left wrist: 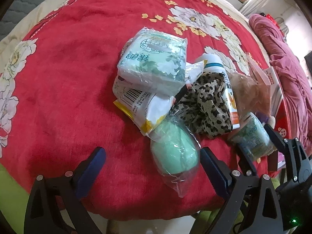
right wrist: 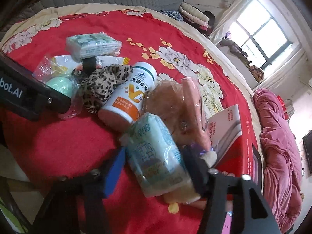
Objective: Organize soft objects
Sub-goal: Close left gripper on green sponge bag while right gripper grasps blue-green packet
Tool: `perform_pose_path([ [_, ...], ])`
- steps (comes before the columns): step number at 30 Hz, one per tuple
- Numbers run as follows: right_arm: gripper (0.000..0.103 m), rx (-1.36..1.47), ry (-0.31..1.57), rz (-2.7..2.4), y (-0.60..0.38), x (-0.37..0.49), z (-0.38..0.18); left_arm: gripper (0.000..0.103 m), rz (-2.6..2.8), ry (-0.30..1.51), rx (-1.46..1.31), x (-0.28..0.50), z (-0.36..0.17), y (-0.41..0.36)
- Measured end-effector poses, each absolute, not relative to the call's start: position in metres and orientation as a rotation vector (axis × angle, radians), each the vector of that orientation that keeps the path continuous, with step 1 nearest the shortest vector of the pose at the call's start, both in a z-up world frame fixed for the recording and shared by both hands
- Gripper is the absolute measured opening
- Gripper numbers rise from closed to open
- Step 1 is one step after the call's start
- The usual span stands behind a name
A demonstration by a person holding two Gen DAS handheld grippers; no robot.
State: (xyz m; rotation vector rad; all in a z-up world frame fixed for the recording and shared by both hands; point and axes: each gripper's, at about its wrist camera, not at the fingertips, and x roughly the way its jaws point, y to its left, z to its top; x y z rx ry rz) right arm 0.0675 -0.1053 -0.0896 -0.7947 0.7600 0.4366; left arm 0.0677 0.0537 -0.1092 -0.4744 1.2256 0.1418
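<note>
two grippers work over a red floral blanket (left wrist: 64, 81) with a heap of soft things at its middle. right gripper (right wrist: 154, 167) has its fingers either side of a small tissue pack (right wrist: 156, 156), blue pad at the pack's left, dark pad at its right; both pads look to touch the wrapper, though whether they squeeze it cannot be told. no earlier view is at hand. that pack lies at the near right of the heap, leaning on a bagged plush toy (right wrist: 171, 101) just behind it.

left gripper (left wrist: 153, 156) is spread wide. a bagged green ball (left wrist: 173, 154) lies between its fingers, close to the right pad and apart from the left one; neither pad presses it.

beyond the ball sit a leopard cloth (left wrist: 204, 105), a white bottle (right wrist: 128, 91) with an orange label, a big tissue pack (left wrist: 154, 64) on top of a yellow-edged white packet (left wrist: 144, 107). a red box (right wrist: 241, 148) with a booklet on it lies at the right, touching the toy's bag.

open blanket runs wide to the left and far side of the heap. near edge of the blanket is just under both grippers. pink bedding (right wrist: 276, 146) is bunched at the far right.
</note>
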Motion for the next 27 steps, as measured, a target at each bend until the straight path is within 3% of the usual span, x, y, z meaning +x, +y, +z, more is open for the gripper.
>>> perform_pose_path([
  [7,0.040,-0.629,0.792,0.481,-0.122,0.076,-0.076,0.076,0.109,1.225,-0.494,0.071,-0.109,0.049],
  [9,0.037,-0.578,0.805,0.491,-0.127,0.078,-0.072,0.063,0.089,1.224,-0.511,0.070,-0.109,0.048],
  [12,0.035,-0.489,0.826,0.506,-0.137,0.082,-0.066,0.050,0.056,1.214,-0.529,0.069,-0.107,0.046],
  [27,0.034,-0.312,0.778,0.527,-0.155,0.075,-0.028,0.047,-0.010,1.153,-0.536,0.050,-0.079,0.040],
])
